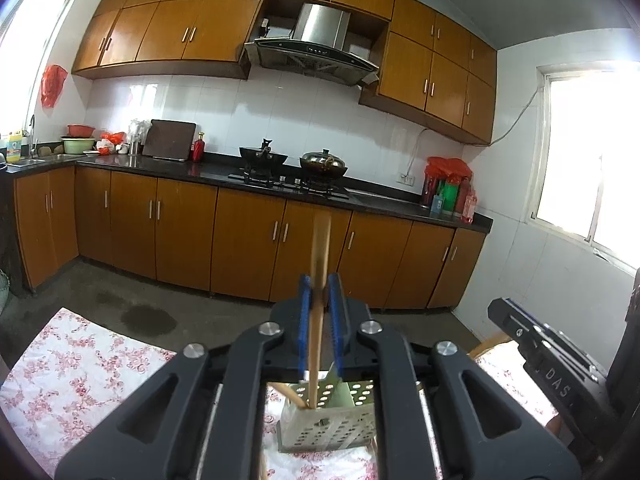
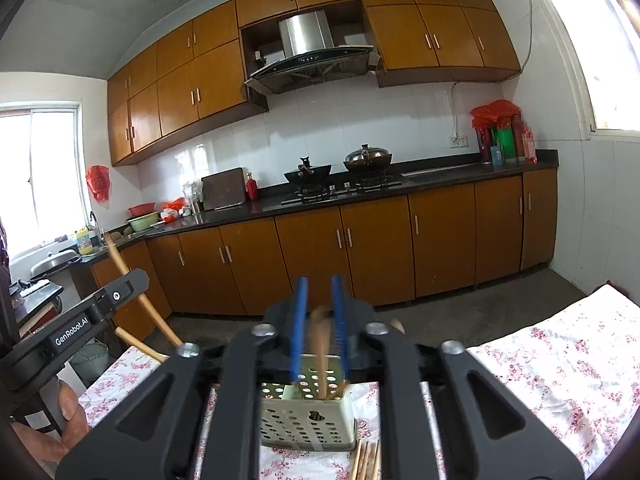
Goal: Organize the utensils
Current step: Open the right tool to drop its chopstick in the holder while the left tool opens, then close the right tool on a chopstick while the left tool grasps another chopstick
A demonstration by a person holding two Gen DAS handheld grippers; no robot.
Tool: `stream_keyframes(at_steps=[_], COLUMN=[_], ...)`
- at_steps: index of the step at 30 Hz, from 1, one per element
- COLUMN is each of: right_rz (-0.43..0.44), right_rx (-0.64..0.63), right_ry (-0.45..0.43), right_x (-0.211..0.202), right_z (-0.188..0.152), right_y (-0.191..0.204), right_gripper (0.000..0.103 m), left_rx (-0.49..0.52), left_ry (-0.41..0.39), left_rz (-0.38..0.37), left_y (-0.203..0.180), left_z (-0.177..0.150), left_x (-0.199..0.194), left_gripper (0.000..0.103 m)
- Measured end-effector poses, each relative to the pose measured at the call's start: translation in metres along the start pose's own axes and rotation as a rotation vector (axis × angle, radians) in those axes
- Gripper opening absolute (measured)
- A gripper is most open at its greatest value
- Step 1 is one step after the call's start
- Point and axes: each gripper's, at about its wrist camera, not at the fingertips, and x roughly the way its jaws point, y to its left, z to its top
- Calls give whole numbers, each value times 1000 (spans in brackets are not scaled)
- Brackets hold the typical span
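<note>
Our left claw (image 1: 319, 292) clamps a chopstick (image 1: 318, 264) whose lower end stands in the holder (image 1: 332, 428) on the table (image 1: 80, 380).

Our right claw (image 2: 319, 300) gapes around blurred chopsticks (image 2: 322, 356) standing in the holder (image 2: 308, 420); more chopsticks (image 2: 366, 460) lie beside it.

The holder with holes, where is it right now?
The holder sits on the flowery cloth, low in the middle of both views, right under the two claws. Loose chopsticks lie beside it on the cloth.
</note>
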Motion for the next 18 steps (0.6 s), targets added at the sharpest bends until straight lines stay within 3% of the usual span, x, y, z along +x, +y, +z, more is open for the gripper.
stream_keyframes(at_steps=[2,7,11,14,18], right_rz=[-3,-34,-88,-104,-49], right_rx=[-10,-23,-24,1,58], right_ry=[-22,-46,21,211,511], right_x=[-13,-49,-66,-57,-28], right_z=[6,12,-6,-48,-119], right_y=[2,-2,-18,-35,-46], right_gripper=[31,34,35,35,18], left_rx=[-4,-14,-4,28,20], left_ry=[-8,-31,-4,81,299], left_rz=[-4,-4,41,112,149], left_y=[2,11,29,46,75], left_z=[1,4,-14,-49,-114], left_x=[-7,-46,-84,-97,-86], left_gripper=[23,31,36,36,34])
